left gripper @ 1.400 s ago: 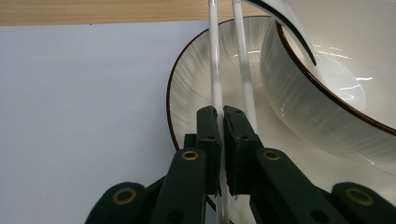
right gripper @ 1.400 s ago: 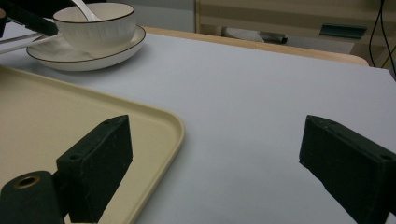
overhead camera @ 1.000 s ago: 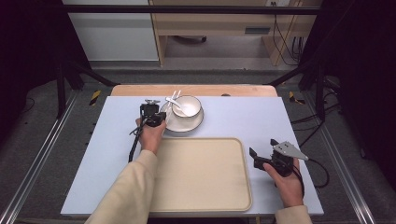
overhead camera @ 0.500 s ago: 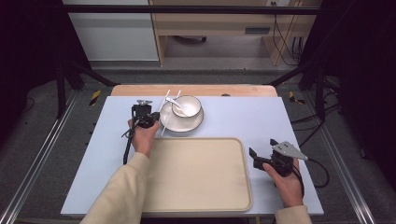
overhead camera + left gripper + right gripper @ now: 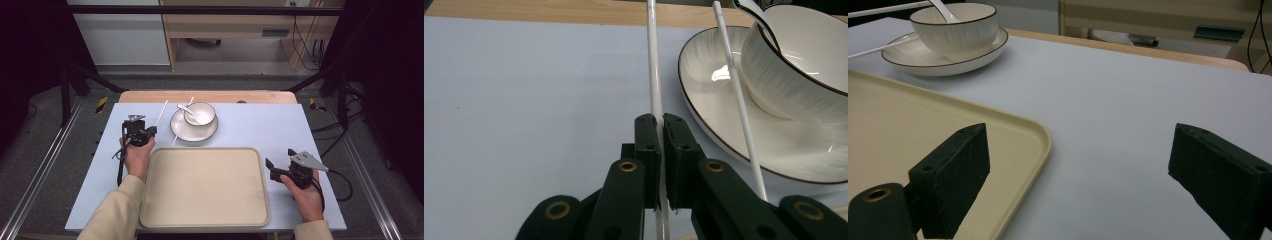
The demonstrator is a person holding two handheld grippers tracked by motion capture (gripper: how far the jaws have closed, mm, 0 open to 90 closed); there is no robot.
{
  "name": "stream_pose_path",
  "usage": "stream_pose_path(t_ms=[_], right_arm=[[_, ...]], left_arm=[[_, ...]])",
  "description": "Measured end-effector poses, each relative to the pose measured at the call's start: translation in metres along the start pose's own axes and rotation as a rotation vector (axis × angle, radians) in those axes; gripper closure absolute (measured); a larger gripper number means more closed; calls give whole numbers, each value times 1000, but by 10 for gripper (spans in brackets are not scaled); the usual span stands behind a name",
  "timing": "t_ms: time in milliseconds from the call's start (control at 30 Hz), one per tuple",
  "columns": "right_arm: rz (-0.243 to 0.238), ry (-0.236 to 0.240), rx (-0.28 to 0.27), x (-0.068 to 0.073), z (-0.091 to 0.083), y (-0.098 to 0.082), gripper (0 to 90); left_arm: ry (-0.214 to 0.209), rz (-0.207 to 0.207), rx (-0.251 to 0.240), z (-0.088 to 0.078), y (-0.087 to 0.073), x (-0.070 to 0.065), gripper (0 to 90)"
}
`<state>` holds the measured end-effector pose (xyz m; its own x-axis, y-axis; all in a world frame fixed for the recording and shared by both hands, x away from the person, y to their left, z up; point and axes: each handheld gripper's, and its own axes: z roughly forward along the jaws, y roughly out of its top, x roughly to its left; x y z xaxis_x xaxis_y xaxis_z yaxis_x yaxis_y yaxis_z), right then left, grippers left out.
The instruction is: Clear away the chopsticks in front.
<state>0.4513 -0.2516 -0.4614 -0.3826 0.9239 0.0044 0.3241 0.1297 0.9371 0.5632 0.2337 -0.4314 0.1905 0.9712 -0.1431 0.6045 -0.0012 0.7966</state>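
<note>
Just left of the white ribbed saucer (image 5: 186,131), our left tongs (image 5: 659,131) clamped a thin white chopstick (image 5: 653,65); our right tongs (image 5: 1078,172) gaped empty.

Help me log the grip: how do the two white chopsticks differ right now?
The held chopstick is clamped between the shut jaws of the left gripper; the other chopstick is ungripped. The held chopstick runs clear of the plate, to its left, while the other chopstick lies across the plate's rim beside the bowl. In the high view they slant at slightly different angles. Both are thin, white and straight.
</note>
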Motion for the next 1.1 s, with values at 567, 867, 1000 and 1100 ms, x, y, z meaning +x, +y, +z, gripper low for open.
stream_pose_path(t_ms=[567,867,1000,1100], right_arm=[[33,31,-25,1,-1,2,97],[37,31,-27,2,-4,4,97],[38,32,-32,2,-4,4,97],[42,32,-35,1,-4,4,97]], left_arm=[[-15,-36,-51,-54,-40,-4,854],[-26,-40,-58,-80,-65,-17,854],[-34,-67,-67,-85,-72,-21,854],[-37,-82,-69,-87,-77,-25,854]])
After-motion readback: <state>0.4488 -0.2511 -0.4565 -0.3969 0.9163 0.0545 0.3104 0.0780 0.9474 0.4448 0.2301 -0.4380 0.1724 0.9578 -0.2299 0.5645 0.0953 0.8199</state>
